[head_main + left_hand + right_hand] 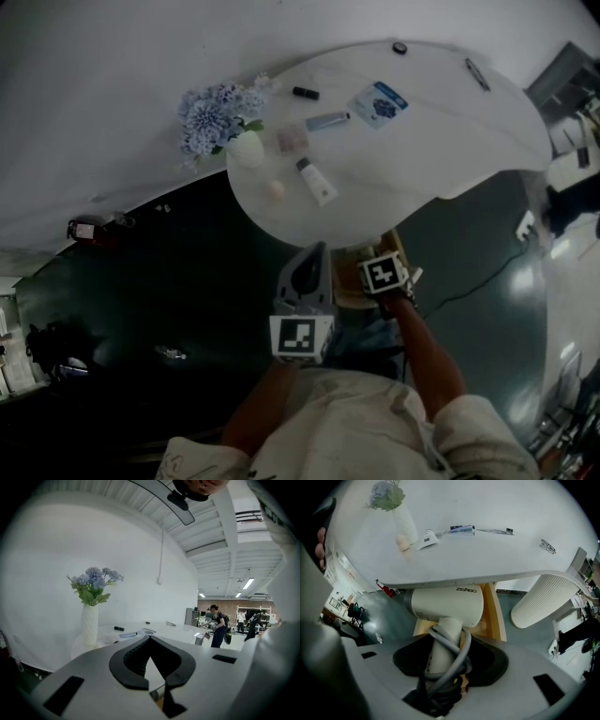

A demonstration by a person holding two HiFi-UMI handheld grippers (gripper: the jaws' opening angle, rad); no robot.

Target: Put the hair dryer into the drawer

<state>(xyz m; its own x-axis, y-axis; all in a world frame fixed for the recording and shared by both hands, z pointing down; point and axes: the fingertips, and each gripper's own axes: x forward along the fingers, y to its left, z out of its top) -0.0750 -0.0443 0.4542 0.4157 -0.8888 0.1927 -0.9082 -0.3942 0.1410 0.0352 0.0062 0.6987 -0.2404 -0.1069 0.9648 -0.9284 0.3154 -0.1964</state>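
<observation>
I am holding the right tool (450, 660) steeply downward, almost vertical, and my right forearm (433, 358) is stretching forward and down from my body. Its jaws are standing rather wide apart, and they are pressing from both sides on the handle of the hair dryer (447, 603). The grey cord (462, 663) is winding around this handle and is passing between the jaws too. The cream body of the hair dryer is lying crosswise beyond the tips of the tool. It is hanging over the open wooden drawer (496, 620), which is standing out from under the edge of the white desk (487, 557). Whether the body is touching the bottom of the drawer, I cannot tell.

I am holding the left tool (150, 654) nearly level, with the nose only a little down. It is pointing toward the desk, and the white vase (89, 623) with blue flowers (95, 579) is standing at the left of its view. Its jaws are closed together at the tips and are gripping nothing. In the head view this tool is sitting just beside the right one, on its left side, and my left forearm (251, 417) is bending close to my chest.
</observation>
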